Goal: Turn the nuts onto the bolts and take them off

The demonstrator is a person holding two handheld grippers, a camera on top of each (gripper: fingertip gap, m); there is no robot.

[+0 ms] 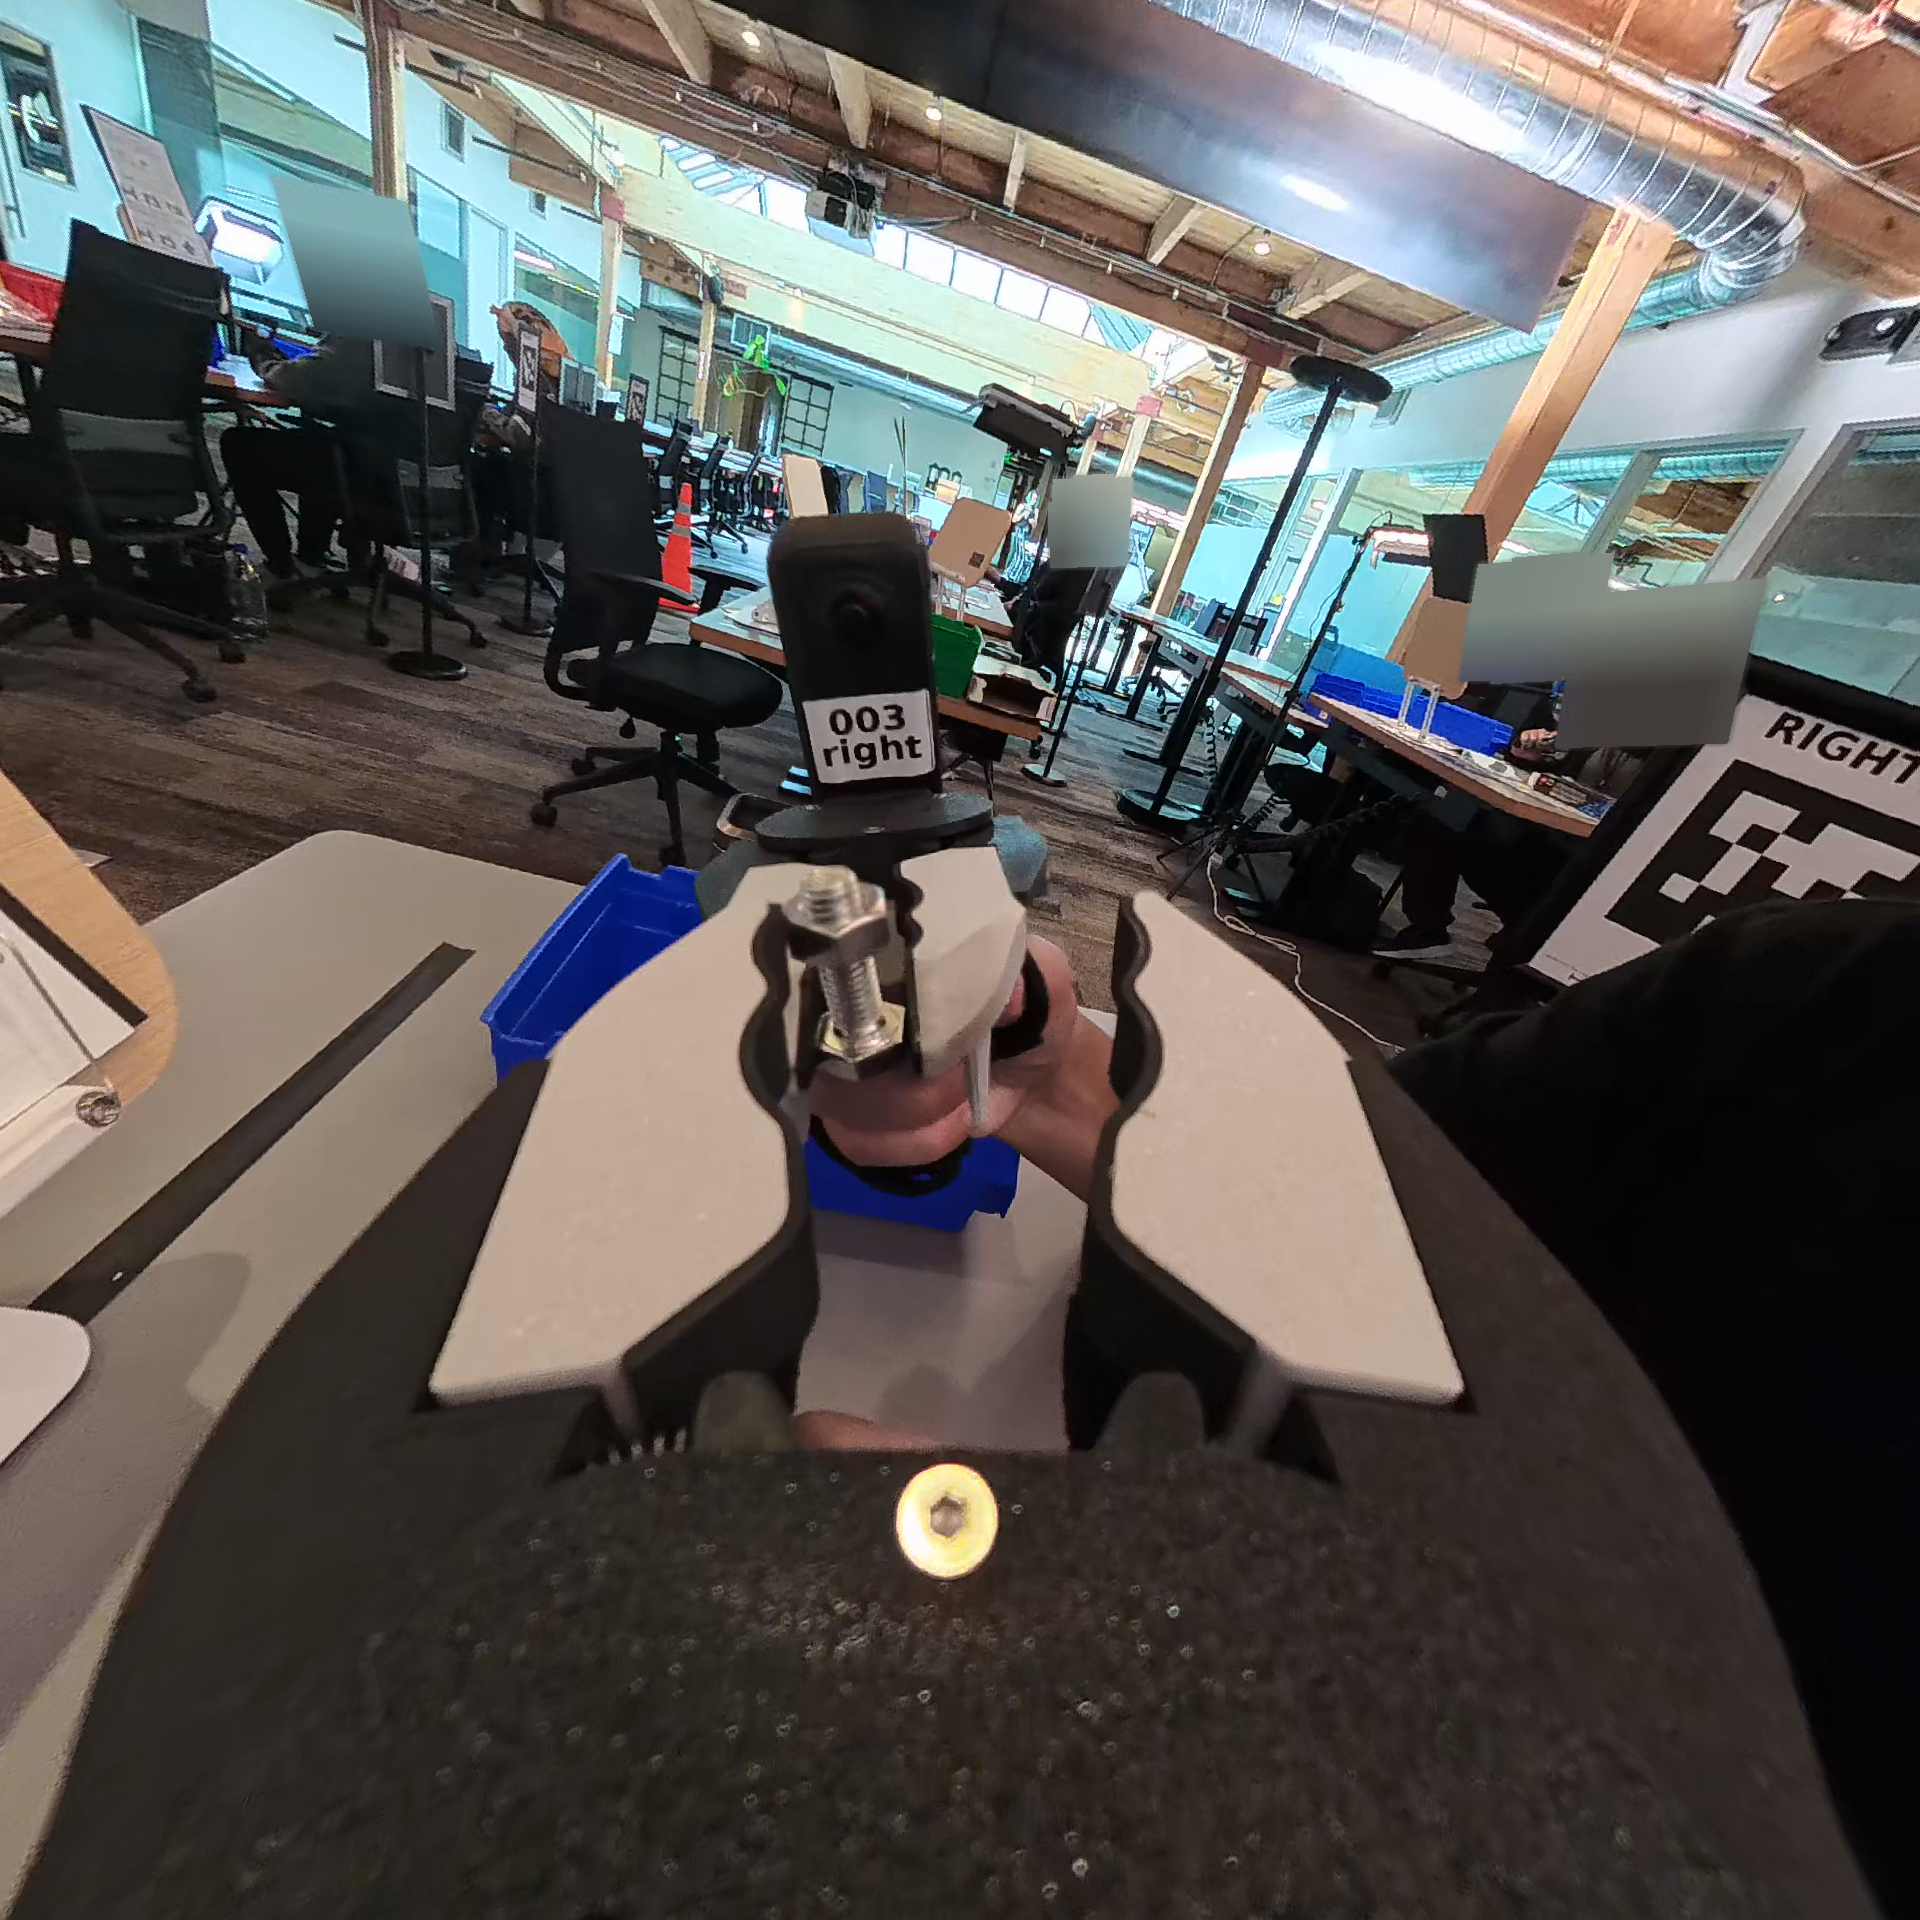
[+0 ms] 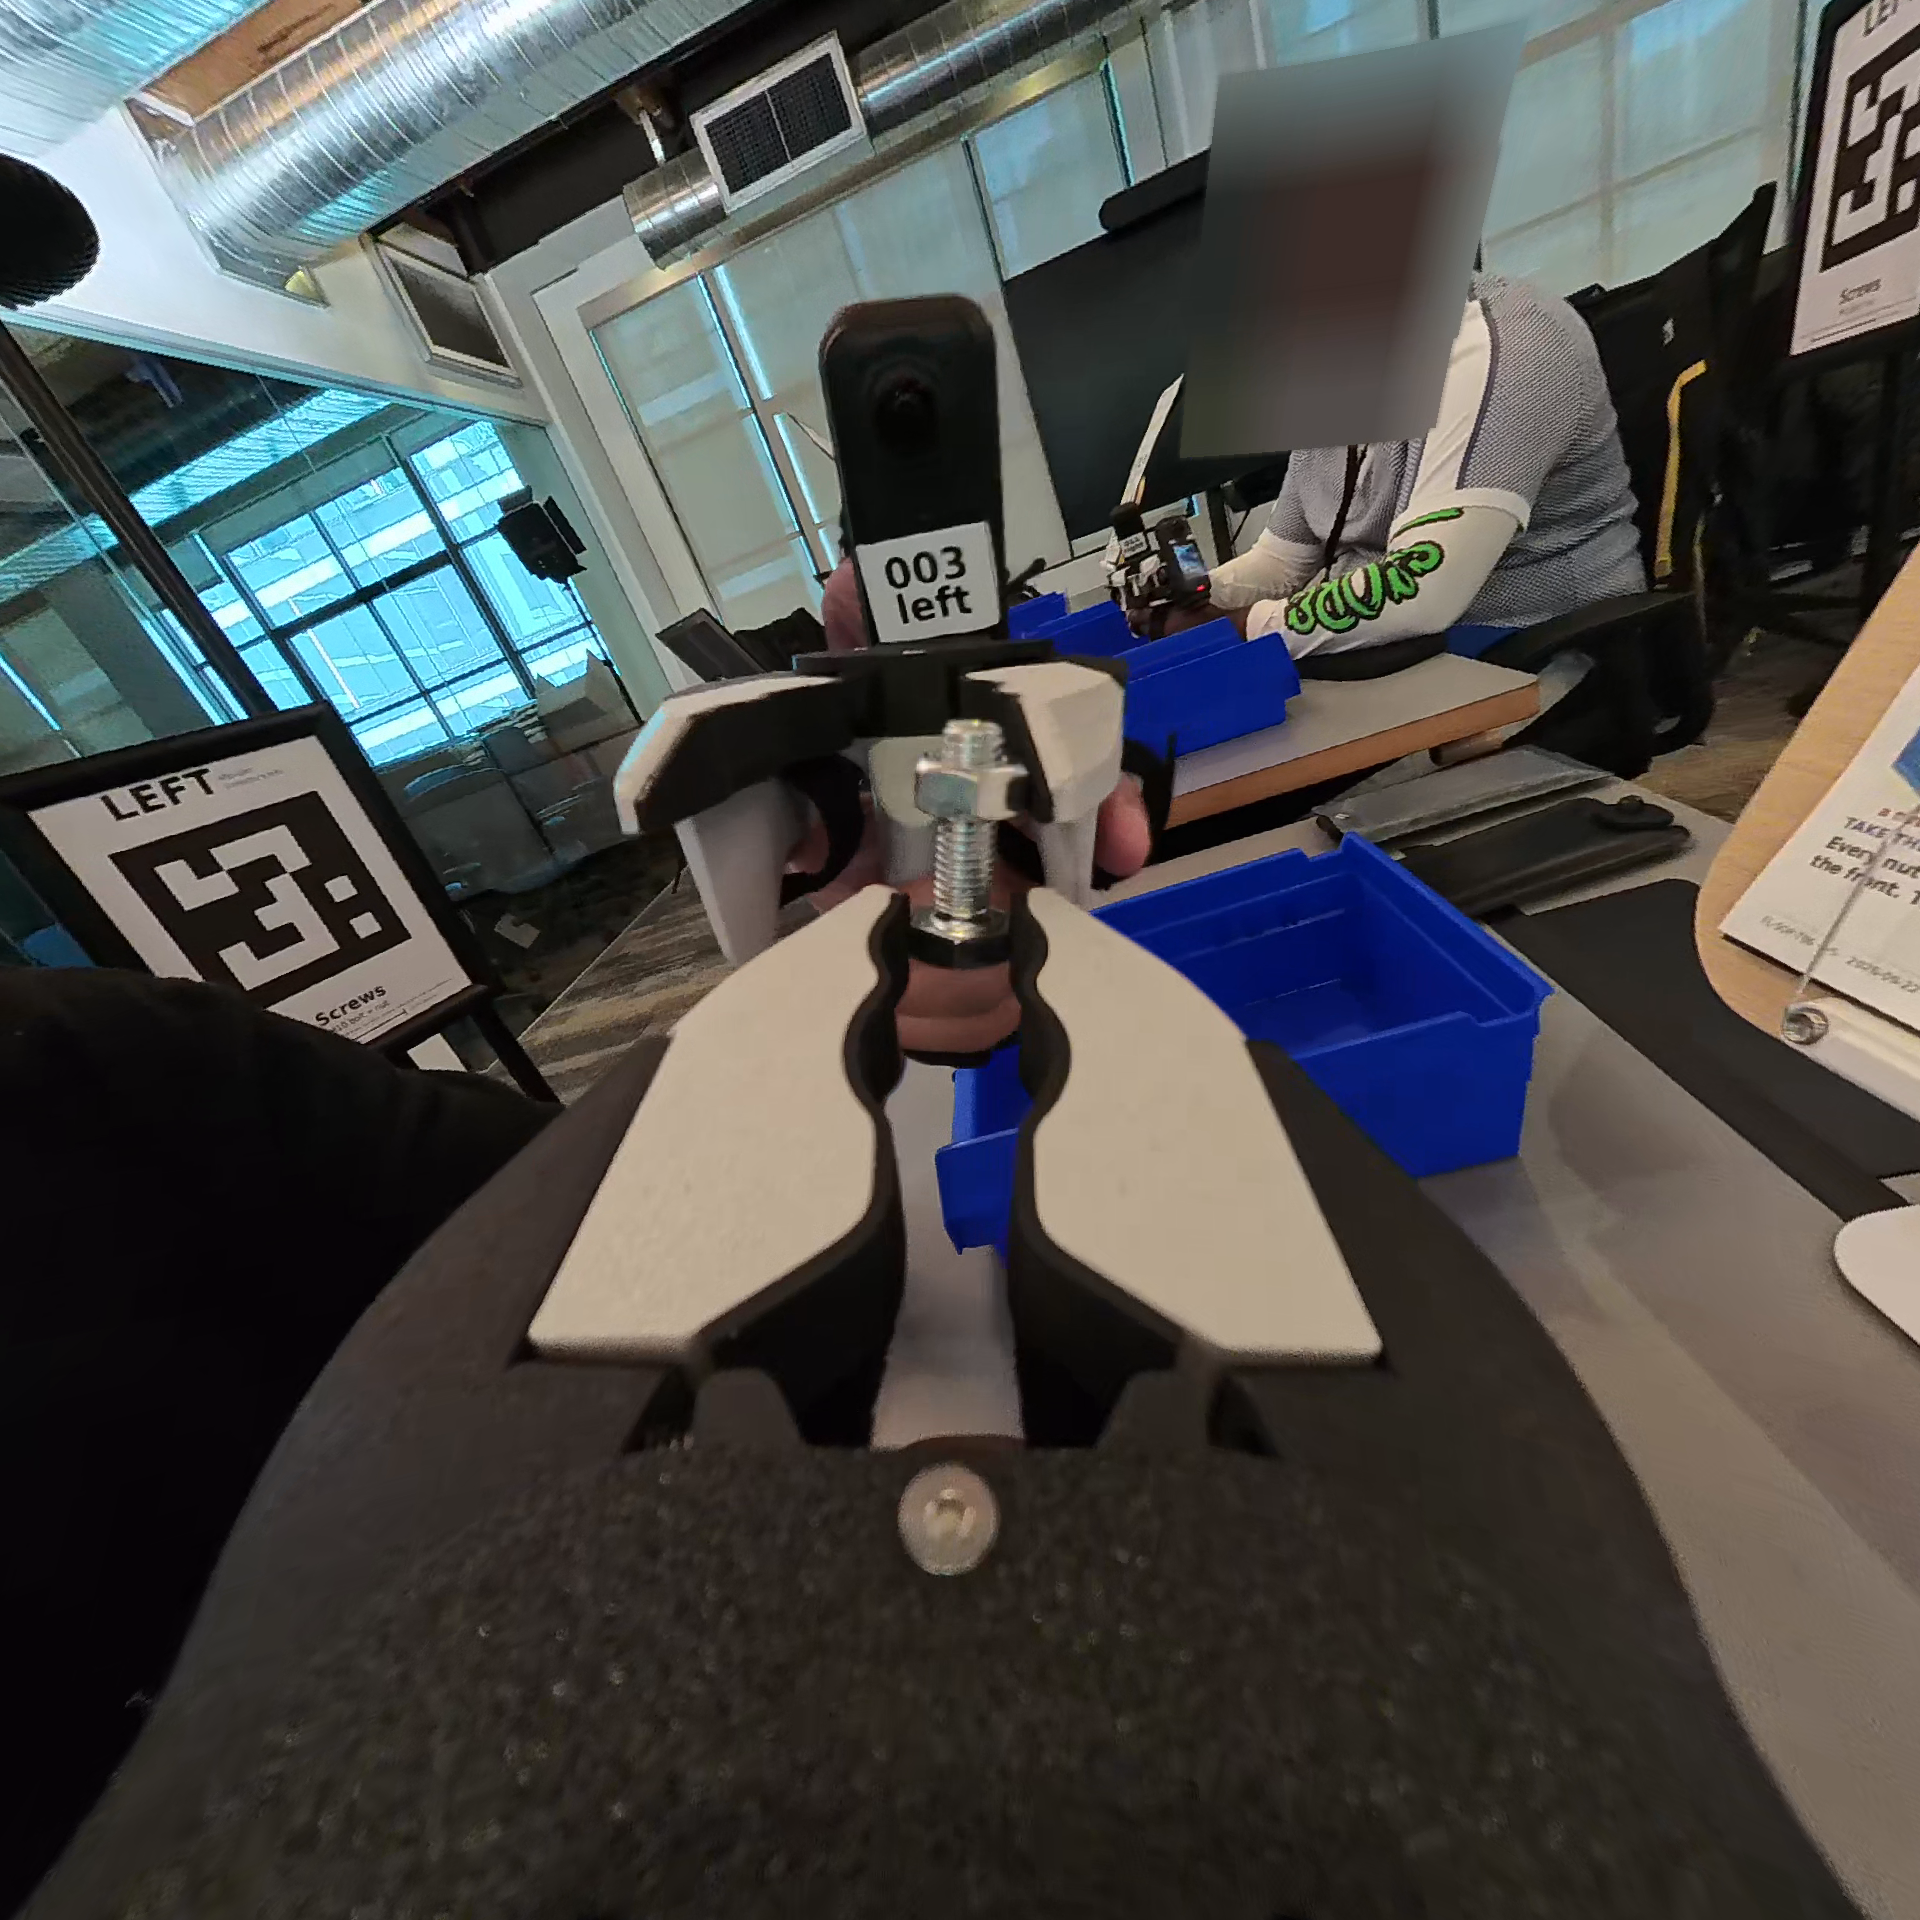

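Note:
A silver bolt [image 1: 850,987] [image 2: 954,862] stands between the two grippers, which face each other. A silver hex nut [image 1: 834,920] [image 2: 971,790] sits near its threaded end. My right gripper [image 2: 954,925] is shut on the bolt's head end and holds it upright above the table; it also shows in the left wrist view [image 1: 868,1039]. My left gripper [image 1: 951,935] is open wide, and the nut lies against the tip of one finger. In the right wrist view the left gripper [image 2: 904,758] has its fingers apart on either side of the nut.
A blue bin [image 1: 592,956] [image 2: 1351,997] sits on the grey table [image 1: 260,1039] [image 2: 1662,1299] under the grippers. A board with a paper sheet [image 1: 62,987] [image 2: 1849,883] stands at one side. Marker sign stands [image 1: 1766,852] [image 2: 260,883] stand off the table. Another person sits at the far table [image 2: 1455,540]. Both grippers' tips are close together, under 4 cm apart.

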